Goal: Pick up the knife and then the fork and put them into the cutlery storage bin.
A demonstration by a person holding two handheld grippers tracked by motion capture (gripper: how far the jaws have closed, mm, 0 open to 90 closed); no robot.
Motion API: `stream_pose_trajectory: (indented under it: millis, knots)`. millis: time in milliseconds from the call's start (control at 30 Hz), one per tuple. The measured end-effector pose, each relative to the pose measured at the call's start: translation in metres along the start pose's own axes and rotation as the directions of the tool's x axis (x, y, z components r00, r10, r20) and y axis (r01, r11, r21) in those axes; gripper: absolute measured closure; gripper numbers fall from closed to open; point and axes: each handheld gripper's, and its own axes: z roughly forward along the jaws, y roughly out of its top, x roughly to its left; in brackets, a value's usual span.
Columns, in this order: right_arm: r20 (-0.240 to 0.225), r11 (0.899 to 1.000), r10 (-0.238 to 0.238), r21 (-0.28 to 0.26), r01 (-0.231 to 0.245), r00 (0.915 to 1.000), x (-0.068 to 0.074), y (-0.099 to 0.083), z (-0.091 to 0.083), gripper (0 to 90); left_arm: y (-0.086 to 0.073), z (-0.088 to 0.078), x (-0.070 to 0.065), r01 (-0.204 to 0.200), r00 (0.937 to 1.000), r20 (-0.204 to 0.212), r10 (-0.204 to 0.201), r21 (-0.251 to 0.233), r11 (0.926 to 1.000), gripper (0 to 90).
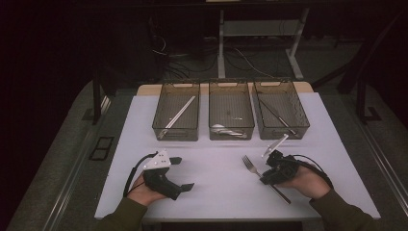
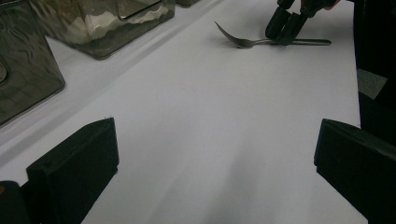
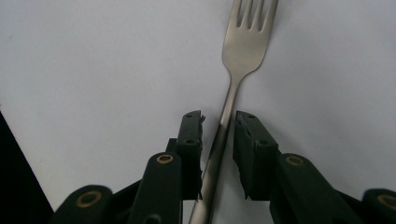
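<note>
Your right gripper [image 3: 218,122] sits low over the fork [image 3: 243,51], jaws either side of the handle. One pad lies against the handle; on the other side a thin gap shows, so nothing is clamped: the jaws are narrowed around the fork but not pressing it.

The fork lies flat on the white table [image 1: 216,178], tines pointing toward the bins, handle running back under your right hand [image 1: 308,180]. In the left gripper view the fork [image 2: 243,41] lies at the far end of the table with the other gripper's jaws astride it.

Your left gripper [image 2: 215,154] rests well apart from the fork, jaws spread wide with bare table between them.

Three clear bins [image 1: 231,115] stand in a row at the far side of the table, each holding a utensil.
</note>
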Motion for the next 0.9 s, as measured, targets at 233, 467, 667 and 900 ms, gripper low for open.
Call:
stream_pose_trajectory:
  millis: [233,467,667,900]
  knots:
    - [0.051,0.999,-0.034,0.033,0.033,0.9981,0.004,0.004,0.002,77.8,0.000,0.001,0.000,0.000,1.0000,0.002,0.000,0.001,1.0000,0.0]
    - [0.086,0.990,-0.107,0.098,0.099,0.9905,0.008,0.012,0.003,81.3,0.000,0.001,0.000,0.000,1.0000,0.003,0.000,0.000,1.0000,0.0]
    - [0.093,0.984,-0.138,0.123,0.126,0.9861,0.009,0.015,0.004,84.4,0.000,0.001,0.000,0.002,1.0000,0.003,-0.002,-0.002,1.0000,0.0]
    - [0.078,0.983,-0.146,0.121,0.136,0.9862,0.007,0.015,0.003,84.9,0.000,0.000,0.000,0.000,1.0000,0.003,0.000,-0.002,1.0000,0.0]
